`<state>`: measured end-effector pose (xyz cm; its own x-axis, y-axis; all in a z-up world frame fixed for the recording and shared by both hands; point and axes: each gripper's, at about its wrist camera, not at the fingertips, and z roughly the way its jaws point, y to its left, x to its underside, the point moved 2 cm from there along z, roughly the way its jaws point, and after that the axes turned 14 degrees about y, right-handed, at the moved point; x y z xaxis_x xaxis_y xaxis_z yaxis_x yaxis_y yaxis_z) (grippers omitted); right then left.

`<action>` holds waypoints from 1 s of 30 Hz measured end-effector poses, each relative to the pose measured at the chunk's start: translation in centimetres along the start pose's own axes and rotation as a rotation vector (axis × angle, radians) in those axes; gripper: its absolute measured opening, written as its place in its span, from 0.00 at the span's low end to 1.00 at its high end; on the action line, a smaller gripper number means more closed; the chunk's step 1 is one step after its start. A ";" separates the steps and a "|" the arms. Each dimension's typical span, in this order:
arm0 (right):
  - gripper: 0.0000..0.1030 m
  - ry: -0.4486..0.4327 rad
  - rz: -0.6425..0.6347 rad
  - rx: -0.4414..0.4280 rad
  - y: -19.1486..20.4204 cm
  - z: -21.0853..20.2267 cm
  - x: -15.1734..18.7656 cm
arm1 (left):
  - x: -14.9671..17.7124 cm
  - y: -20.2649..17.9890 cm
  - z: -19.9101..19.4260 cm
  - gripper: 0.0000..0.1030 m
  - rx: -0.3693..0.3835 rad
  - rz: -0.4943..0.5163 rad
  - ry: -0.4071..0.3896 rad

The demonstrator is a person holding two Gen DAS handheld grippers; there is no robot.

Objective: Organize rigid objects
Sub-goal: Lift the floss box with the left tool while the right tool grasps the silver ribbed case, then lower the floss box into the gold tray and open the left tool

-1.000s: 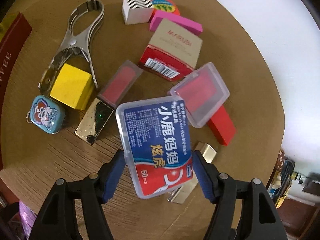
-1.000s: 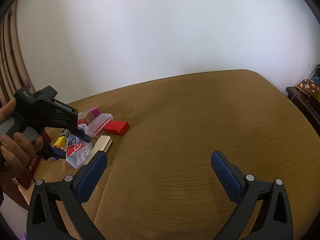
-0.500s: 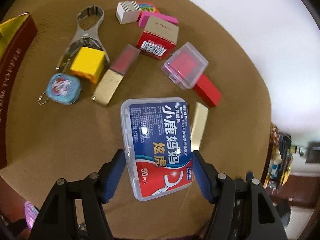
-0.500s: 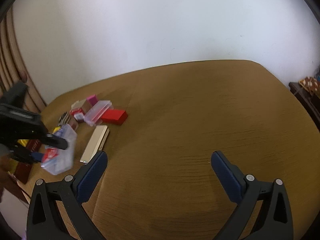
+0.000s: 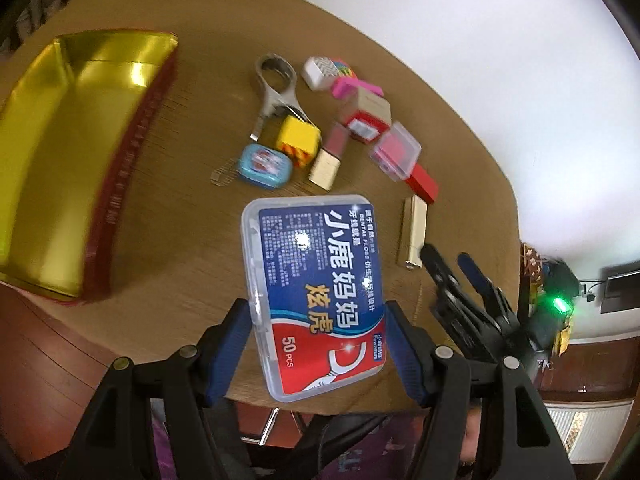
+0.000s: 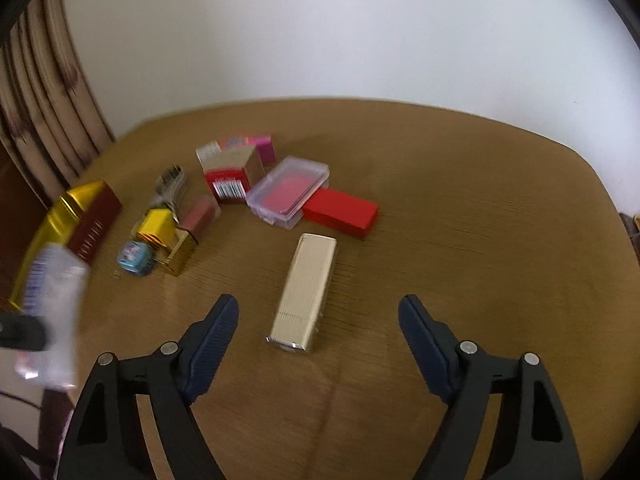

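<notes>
The left gripper (image 5: 318,346) pinches a clear plastic dental floss box with a blue and red label (image 5: 314,292) between its blue pads, holding it in the air above the near edge of the round brown wooden table (image 5: 192,216); in the right wrist view the same box shows as a blur at the far left (image 6: 52,312). The right gripper (image 6: 318,346) hangs with its fingers spread wide and nothing between them, just above the table, and a long pale gold rectangular case (image 6: 304,292) lies flat on the wood right ahead of the gap. Taking that gold case as the landmark, a flat red rectangular box (image 6: 340,212) lies just beyond it, with a clear plastic case holding a pink insert (image 6: 290,190) resting partly on the red box's left end. Further beyond and to the left stands a red and beige carton with a barcode (image 6: 232,176), and behind that a bright pink block (image 6: 264,148). Left of the gold case sit a yellow cube (image 6: 158,226), a small light-blue tin (image 6: 134,258), a gold-capped tube with a reddish clear body (image 6: 192,228) and a silver metal clamp tool (image 6: 172,184). Farthest left of the gold case, at the table's edge, lies an open tray with a gold lining and dark red sides (image 5: 48,152).
</notes>
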<state>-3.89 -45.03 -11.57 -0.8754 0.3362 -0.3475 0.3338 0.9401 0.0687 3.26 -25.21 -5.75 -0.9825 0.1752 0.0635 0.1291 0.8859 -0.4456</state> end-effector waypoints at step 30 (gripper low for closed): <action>0.27 0.249 0.082 -0.154 -1.0 3.7 -0.5 | -15.0 19.7 -7.1 0.66 -0.331 -0.136 -0.113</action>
<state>-2.53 -46.37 -14.91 -0.9129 0.3966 -0.0966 0.3662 0.9004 0.2350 21.53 -7.38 -9.17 -0.9999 0.0138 -0.0053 0.0143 0.9919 -0.1258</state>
